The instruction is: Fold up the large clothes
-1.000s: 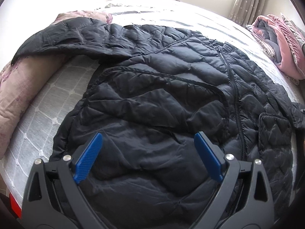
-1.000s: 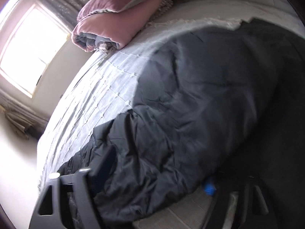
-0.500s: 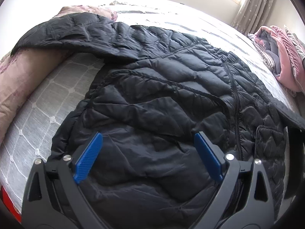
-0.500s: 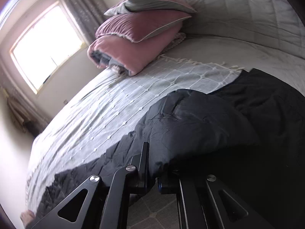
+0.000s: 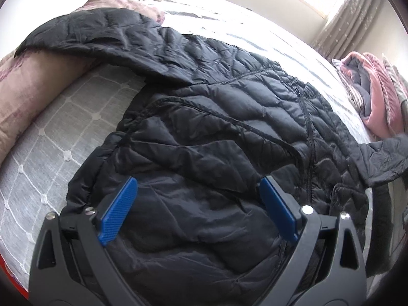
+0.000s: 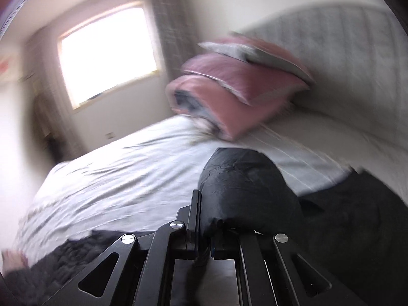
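We see a black quilted puffer jacket (image 5: 216, 132) spread across the bed (image 5: 51, 132), zipper side up, filling the middle of the left wrist view. Our left claw (image 5: 199, 204) hangs above its lower part with the blue pads (image 5: 118, 210) spread wide and nothing between them. One sleeve (image 5: 107, 38) runs toward 10 o'clock, draped over a pink floral quilt (image 5: 28, 89) at the bed's edge. At 3 o'clock the other sleeve (image 5: 382, 155) is lifted off the jacket's body. In the blurred right wrist view, our right claw (image 6: 204, 229) is pressed together on that sleeve's fabric (image 6: 244, 186), which bulges up above the fingers at about 12 o'clock from them. The rest of the jacket trails away dark toward 4 o'clock and again toward 8 o'clock. Beyond, at 1 o'clock, a folded pink comforter (image 6: 227, 104) with a pillow (image 6: 257, 53) stacked on it sits by the grey padded headboard (image 6: 344, 40). A bright window (image 6: 107, 56) with a curtain beside it shows at 11 o'clock. The bedspread under everything is pale grey with a stitched diamond pattern.
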Available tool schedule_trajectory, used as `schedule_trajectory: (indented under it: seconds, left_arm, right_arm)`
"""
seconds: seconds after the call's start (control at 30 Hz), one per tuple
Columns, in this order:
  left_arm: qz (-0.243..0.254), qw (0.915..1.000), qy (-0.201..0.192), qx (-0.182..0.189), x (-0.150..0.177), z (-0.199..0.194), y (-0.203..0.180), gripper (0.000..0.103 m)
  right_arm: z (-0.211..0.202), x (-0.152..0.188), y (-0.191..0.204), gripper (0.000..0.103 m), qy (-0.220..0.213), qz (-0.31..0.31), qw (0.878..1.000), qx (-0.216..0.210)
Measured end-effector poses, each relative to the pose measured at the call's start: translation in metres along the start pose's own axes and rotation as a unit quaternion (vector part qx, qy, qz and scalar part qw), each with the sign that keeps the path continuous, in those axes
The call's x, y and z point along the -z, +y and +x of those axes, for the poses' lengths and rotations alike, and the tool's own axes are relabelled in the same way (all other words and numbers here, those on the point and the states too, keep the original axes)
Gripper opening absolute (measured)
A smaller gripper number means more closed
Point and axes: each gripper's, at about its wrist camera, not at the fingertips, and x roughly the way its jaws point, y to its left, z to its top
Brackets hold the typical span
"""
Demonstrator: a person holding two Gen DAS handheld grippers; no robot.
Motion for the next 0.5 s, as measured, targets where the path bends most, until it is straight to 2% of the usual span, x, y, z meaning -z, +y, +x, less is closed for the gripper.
schedule_trajectory:
  seconds: [0.07,0.17,0.2,0.23,0.3,0.33,0.37,0.43,0.47,0.5]
  left_arm:
    - [-0.014,0.9999,0.002,0.005,-0.001,-0.001,0.006,0.097]
    - [-0.035,0.9993,0.005,0.01,-0.004,-0.002,0.015,0.097]
    - [-0.041,0.9991,0.006,0.012,-0.004,-0.002,0.018,0.097]
    - [-0.046,0.9989,0.007,0.012,-0.005,-0.002,0.021,0.097]
    - [-0.051,0.9986,0.01,0.012,-0.004,-0.002,0.025,0.097]
    - [-0.054,0.9984,0.011,0.012,-0.004,-0.001,0.026,0.097]
    - [-0.056,0.9983,0.013,0.012,-0.005,-0.001,0.028,0.097]
    - [-0.058,0.9981,0.015,0.015,-0.005,0.0,0.03,0.097]
    - [-0.06,0.9979,0.016,0.018,-0.005,-0.001,0.03,0.097]
    - [-0.061,0.9978,0.016,0.022,-0.005,-0.002,0.031,0.097]
  right_arm:
    - [-0.006,0.007,0.055,0.005,-0.002,-0.058,0.998,-0.039]
    - [-0.007,0.039,0.134,0.007,0.025,-0.149,0.985,-0.086]
    - [-0.001,0.065,0.171,0.007,0.051,-0.203,0.972,-0.103]
    - [0.005,0.086,0.194,0.012,0.074,-0.244,0.96,-0.112]
    - [0.022,0.147,0.243,0.022,0.134,-0.355,0.918,-0.117]
    - [0.03,0.181,0.261,0.029,0.16,-0.412,0.89,-0.109]
    - [0.036,0.214,0.275,0.032,0.175,-0.464,0.863,-0.097]
    - [0.039,0.249,0.286,0.043,0.178,-0.511,0.836,-0.088]
    - [0.038,0.262,0.288,0.044,0.171,-0.527,0.829,-0.081]
    - [0.036,0.264,0.286,0.046,0.162,-0.532,0.828,-0.076]
